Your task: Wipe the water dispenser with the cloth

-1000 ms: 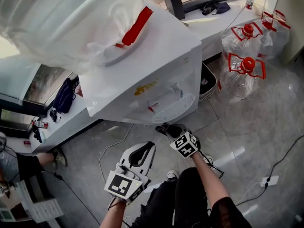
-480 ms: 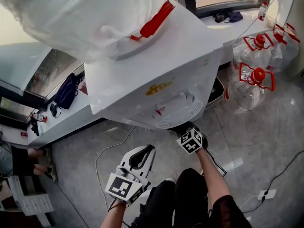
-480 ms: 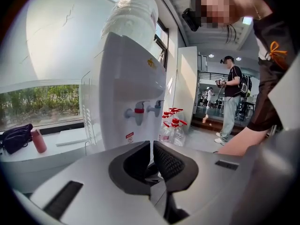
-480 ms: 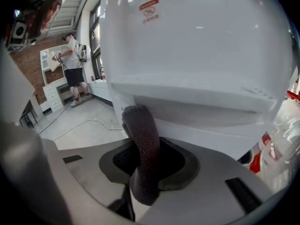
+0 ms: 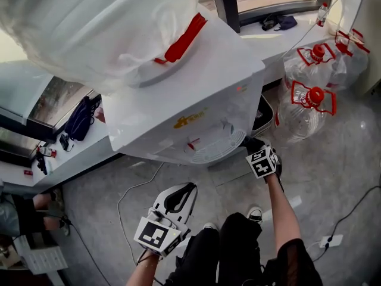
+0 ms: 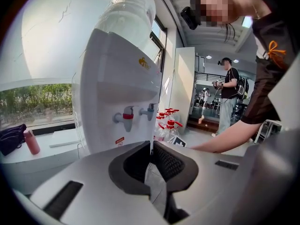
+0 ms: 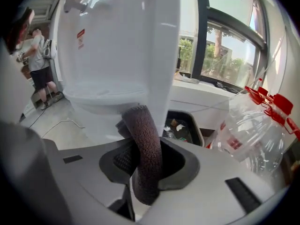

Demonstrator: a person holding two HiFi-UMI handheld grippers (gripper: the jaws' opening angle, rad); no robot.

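Grey polished floor tiles (image 5: 333, 177) spread under a white window ledge (image 5: 280, 37), and several clear water jugs (image 5: 312, 106) with red caps stand together near the wall. Against that ledge stands the white water dispenser (image 5: 196, 94), with a large clear bottle (image 5: 89, 22) upended on its top.

At the dispenser's lower corner, on the side toward the jugs, is the right gripper (image 5: 249, 143), its marker cube facing up. Its jaws are clamped on a dark, nubbly cloth (image 7: 146, 153), which is folded into a thick roll. The cloth rises out of the jaws and curls over toward the dispenser's side wall (image 7: 122, 46). The top of the roll seems to lie against the white panel, though actual contact is hard to make out. Just beyond the cloth, by the dispenser's foot, sits a black bin (image 7: 180, 125) with scraps in it.

Well apart from the cloth, the left gripper (image 5: 178, 196) hangs low in front of the person's legs. Its jaws are pressed together with nothing between them. They point at the dispenser's front, where a red tap (image 6: 127, 116) and a blue tap (image 6: 149, 109) sit side by side.
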